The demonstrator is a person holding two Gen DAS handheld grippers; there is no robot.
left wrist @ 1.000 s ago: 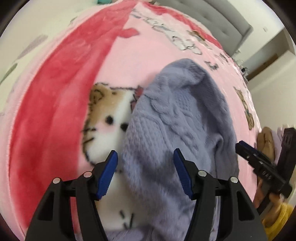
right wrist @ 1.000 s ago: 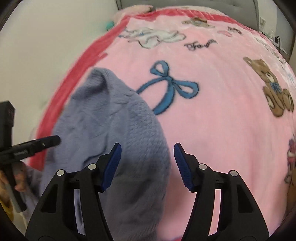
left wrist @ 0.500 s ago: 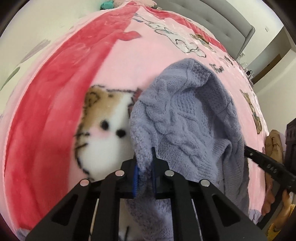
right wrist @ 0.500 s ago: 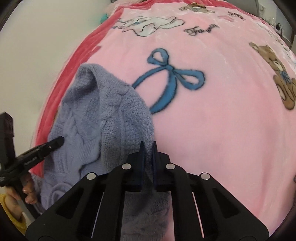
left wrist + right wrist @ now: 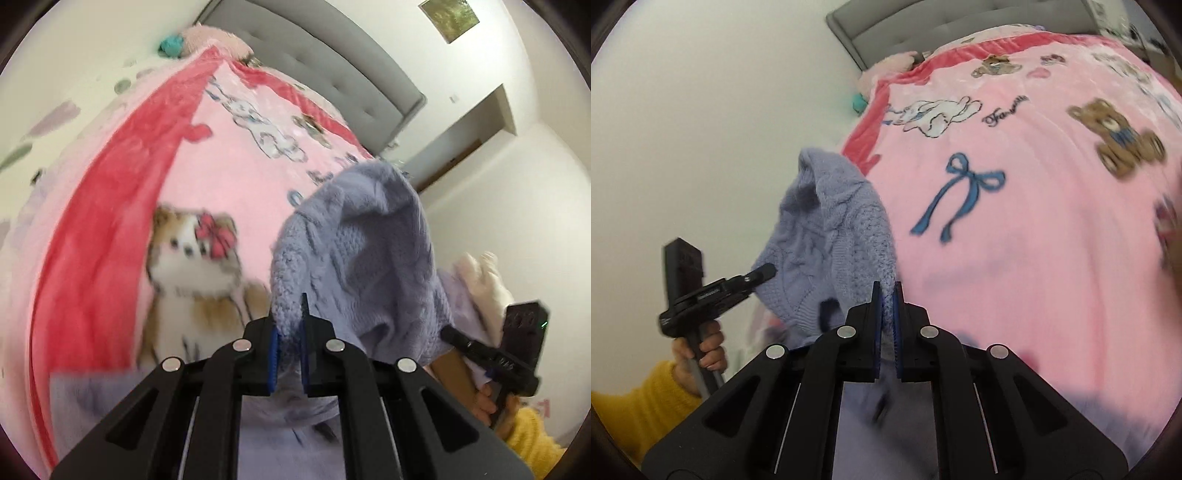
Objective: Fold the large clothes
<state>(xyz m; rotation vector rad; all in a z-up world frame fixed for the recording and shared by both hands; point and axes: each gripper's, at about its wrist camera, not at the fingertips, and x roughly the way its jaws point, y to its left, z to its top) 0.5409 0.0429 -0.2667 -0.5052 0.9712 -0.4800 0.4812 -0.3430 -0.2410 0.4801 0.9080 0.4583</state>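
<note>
A lavender cable-knit sweater (image 5: pixel 362 251) is lifted off the pink bed blanket (image 5: pixel 236 177). My left gripper (image 5: pixel 289 325) is shut on one edge of it. My right gripper (image 5: pixel 885 314) is shut on another edge of the same sweater (image 5: pixel 834 236). The knit hangs bunched between the two grippers, and part of it drapes below both, out of view. The right gripper's body (image 5: pixel 498 358) shows at the lower right of the left wrist view; the left gripper's body (image 5: pixel 713 291) shows at the left of the right wrist view.
The pink cartoon-print blanket (image 5: pixel 1034 221) with a red border covers the bed. A grey padded headboard (image 5: pixel 332 70) stands at the far end, with a plush toy (image 5: pixel 890 66) by it. A white wall (image 5: pixel 701 110) runs along the bed's left side.
Both grippers went from open to shut on the sweater's edges. They have since risen, lifting the sweater off the blanket, with the headboard and walls now in view.
</note>
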